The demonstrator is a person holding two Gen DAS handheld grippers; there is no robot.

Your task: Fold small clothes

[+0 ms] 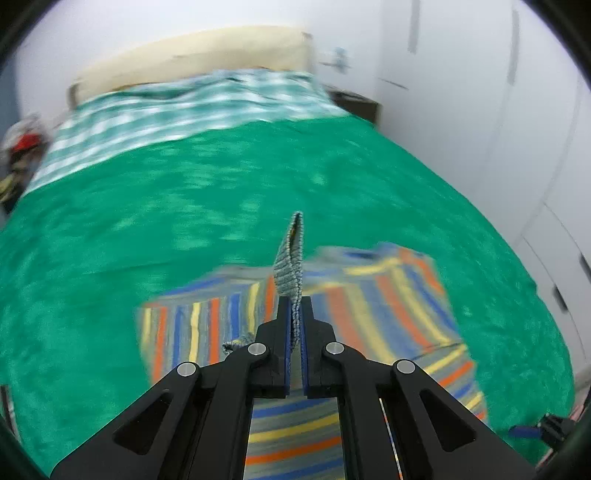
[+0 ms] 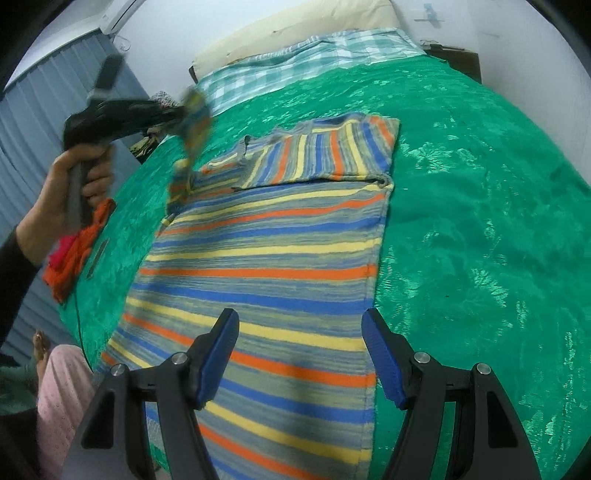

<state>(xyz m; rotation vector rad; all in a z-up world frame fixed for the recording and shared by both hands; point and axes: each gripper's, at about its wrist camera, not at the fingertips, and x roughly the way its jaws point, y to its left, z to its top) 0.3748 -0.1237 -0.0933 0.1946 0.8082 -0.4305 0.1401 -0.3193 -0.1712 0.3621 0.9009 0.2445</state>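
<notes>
A striped shirt (image 2: 266, 258) in blue, orange, yellow and grey lies flat on the green bedspread (image 2: 480, 221). Its far right side is folded over the body. My left gripper (image 1: 294, 306) is shut on the shirt's left sleeve edge (image 1: 290, 266) and holds it lifted above the bed; in the right wrist view it (image 2: 181, 110) shows blurred at the upper left with the sleeve hanging from it. My right gripper (image 2: 300, 325) is open and empty, just above the shirt's near hem.
An orange and pink garment (image 2: 74, 251) lies at the bed's left edge. A checked blanket (image 2: 303, 55) and a cream headboard (image 2: 295, 26) are at the far end. White wardrobe doors (image 1: 498, 110) stand to the right.
</notes>
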